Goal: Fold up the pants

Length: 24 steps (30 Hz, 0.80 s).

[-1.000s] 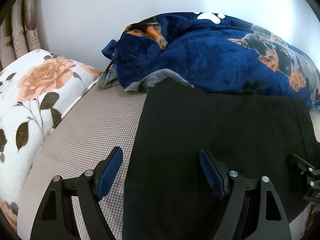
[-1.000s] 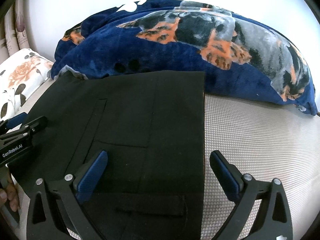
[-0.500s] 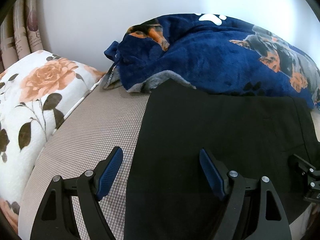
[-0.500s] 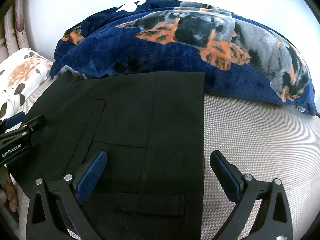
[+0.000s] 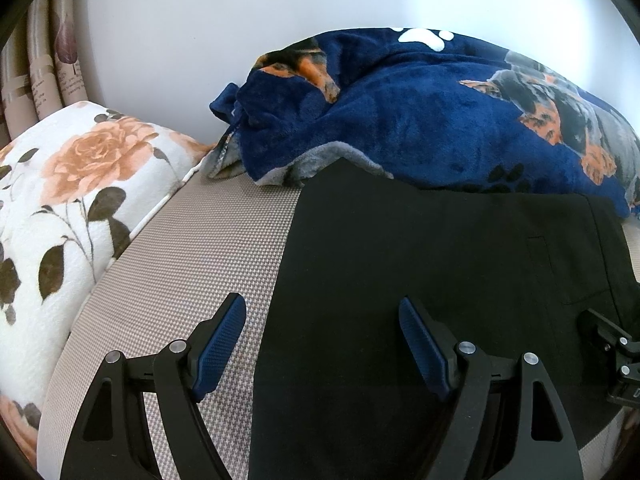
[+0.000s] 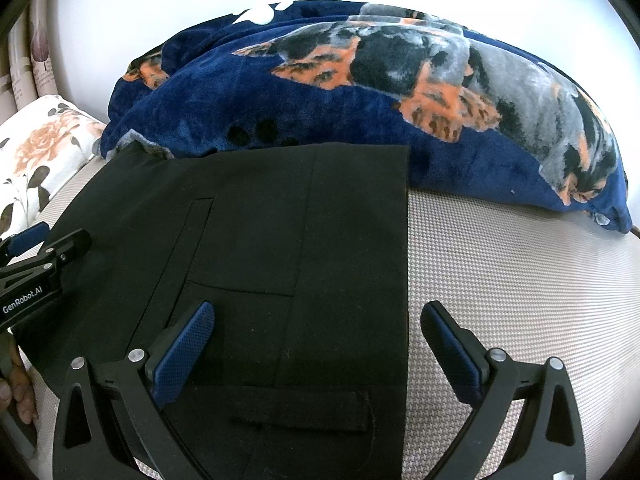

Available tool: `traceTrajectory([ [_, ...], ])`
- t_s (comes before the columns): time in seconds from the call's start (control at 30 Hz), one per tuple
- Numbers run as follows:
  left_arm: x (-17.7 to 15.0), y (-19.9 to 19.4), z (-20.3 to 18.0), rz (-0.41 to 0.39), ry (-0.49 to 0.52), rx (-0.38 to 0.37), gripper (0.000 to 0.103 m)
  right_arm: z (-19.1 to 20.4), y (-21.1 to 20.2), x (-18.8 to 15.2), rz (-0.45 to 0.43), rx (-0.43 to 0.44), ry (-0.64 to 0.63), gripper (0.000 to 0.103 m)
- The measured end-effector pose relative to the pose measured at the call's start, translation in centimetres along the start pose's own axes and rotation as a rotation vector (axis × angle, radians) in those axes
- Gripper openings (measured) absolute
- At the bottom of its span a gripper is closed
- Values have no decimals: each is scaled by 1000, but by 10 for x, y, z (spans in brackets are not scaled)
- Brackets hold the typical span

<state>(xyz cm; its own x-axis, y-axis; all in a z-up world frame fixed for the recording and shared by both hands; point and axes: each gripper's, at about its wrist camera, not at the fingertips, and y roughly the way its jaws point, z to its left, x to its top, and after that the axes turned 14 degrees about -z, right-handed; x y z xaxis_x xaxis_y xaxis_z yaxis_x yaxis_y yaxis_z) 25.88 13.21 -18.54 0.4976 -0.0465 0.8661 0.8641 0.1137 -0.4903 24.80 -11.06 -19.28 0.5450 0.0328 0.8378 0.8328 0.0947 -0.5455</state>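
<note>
The pants (image 6: 280, 248) are black, of a smooth matte woven cloth, folded into a flat, nearly rectangular slab with straight edges and crisp seams. A slit pocket line and a stitched rectangular panel show on the top layer, and a narrow band like a belt loop lies across the end nearest the right wrist camera. They lie flat on the bed surface (image 6: 520, 280), a pale beige fabric with a fine houndstooth weave. In both views the slab runs from near the cameras away to the blanket, with the long side edges parallel; which end is the waist I cannot tell for sure.

Against the far end of the pants sits a bulky plush blanket (image 5: 420, 120), deep navy fleece printed with black, grey and orange dogs and white paw marks, its grey underside turned out where it touches the pants. Left of the pants, past a strip of bare bed surface, is a white quilted pillow (image 5: 60, 200) with peach roses and dark leaves. Behind it hang pale printed curtains (image 5: 44, 68), and a plain white wall (image 5: 180, 40) backs the blanket.

The left gripper (image 5: 320, 340) hangs released, jaws wide, its blue textured pads straddling the left edge of the pants without pressing. The right gripper (image 6: 316, 344) is likewise spread and empty, straddling the right edge. A fingertip (image 6: 16, 388) shows beside the left tool.
</note>
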Motion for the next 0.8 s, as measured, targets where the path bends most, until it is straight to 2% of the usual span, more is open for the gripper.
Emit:
traceTrajectory([
  [0.8,-1,-2,-3,-3,6,5,79,2,0,0,-1,-18,-16,101],
])
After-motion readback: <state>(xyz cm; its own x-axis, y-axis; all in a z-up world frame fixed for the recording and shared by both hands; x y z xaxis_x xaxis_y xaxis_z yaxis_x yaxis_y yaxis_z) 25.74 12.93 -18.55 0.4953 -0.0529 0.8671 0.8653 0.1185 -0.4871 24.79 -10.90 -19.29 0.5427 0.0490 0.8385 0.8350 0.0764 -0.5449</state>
